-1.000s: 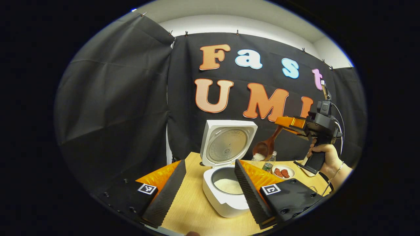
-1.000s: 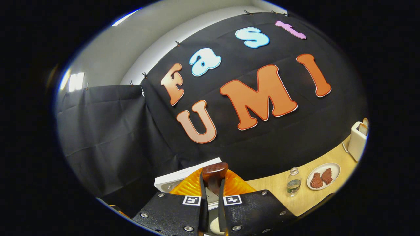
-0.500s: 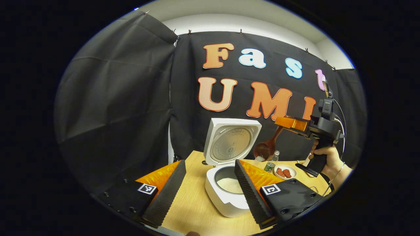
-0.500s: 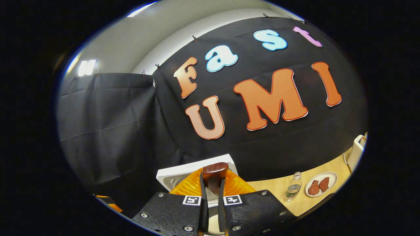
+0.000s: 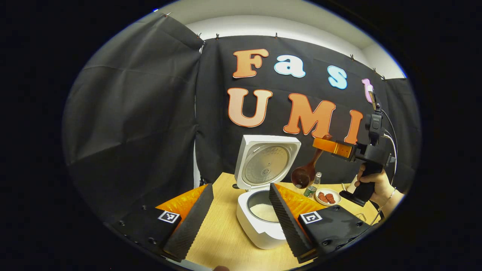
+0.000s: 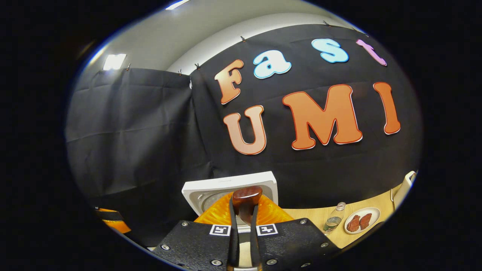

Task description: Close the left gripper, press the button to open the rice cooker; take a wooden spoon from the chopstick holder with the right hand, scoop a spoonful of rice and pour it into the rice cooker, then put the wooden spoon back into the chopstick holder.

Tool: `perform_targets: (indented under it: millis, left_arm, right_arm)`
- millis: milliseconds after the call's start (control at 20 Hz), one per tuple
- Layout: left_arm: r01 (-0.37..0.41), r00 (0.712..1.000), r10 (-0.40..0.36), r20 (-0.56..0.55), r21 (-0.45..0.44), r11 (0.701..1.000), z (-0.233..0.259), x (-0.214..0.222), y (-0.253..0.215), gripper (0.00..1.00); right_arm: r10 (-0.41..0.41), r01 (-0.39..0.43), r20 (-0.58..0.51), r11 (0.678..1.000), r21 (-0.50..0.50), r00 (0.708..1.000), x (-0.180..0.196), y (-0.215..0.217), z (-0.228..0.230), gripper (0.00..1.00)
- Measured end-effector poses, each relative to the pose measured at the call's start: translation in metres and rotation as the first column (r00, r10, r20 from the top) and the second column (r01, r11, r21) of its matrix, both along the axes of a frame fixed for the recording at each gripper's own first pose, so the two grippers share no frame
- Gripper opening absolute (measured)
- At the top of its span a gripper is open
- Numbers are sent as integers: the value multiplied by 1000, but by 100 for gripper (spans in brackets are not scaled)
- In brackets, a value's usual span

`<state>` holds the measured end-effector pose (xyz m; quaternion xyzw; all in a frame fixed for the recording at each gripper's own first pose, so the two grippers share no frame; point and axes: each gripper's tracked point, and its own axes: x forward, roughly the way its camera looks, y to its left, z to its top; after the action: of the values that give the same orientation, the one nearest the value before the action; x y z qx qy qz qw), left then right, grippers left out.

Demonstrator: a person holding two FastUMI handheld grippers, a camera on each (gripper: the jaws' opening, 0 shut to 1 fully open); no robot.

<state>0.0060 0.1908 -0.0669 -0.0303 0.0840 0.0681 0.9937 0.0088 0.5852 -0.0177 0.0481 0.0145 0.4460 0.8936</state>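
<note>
The white rice cooker (image 5: 260, 229) stands on the wooden table with its lid (image 5: 267, 162) raised; white rice lies in the pot. My left gripper (image 5: 240, 187) is open in front of it, fingers wide apart with nothing between them. Above and right of the pot hangs the dark wooden spoon (image 5: 307, 171), bowl tipped down, a trace of rice at its lip. The right gripper (image 5: 327, 144), held by a hand (image 5: 372, 182), grips its handle. In the right gripper view my right gripper (image 6: 243, 226) is shut on the spoon handle (image 6: 246, 197), with the lid (image 6: 229, 185) just beyond.
A small bottle (image 5: 311, 186) and a white plate with red pieces (image 5: 327, 197) stand right of the cooker, as also the bottle (image 6: 333, 222) and plate (image 6: 357, 222) in the right gripper view. A white toaster (image 6: 404, 186) sits at the far right. Black cloth walls the booth.
The rice that was spilling from the spoon has gone from its bowl. The right gripper has drifted slightly right with the spoon. My left gripper has shifted only slightly and stays open.
</note>
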Motion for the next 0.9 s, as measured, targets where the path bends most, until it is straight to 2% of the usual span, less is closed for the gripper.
perform_targets:
  millis: [200, 400, 600, 900]
  left_arm:
    - [5, 1000, -5, -3, 4, 1000, -1, 0, -1, 100]
    - [6, 1000, -6, -2, -12, 1000, 0, 0, -2, 100]
    - [-1, 1000, 1, -1, -12, 1000, 1, -1, -2, 100]
    - [-2, 1000, 2, 4, -7, 1000, 6, 6, -6, 100]
  right_arm:
    - [31, -29, 41, 998, -47, 999, -5, 1, -5, 11]
    - [24, -22, 36, 998, -64, 999, -11, -11, -15, 11]
    - [-11, 11, 6, 999, -50, 1000, 0, -35, -16, 11]
    - [-111, 110, -25, 993, -43, 993, 19, -104, -21, 11]
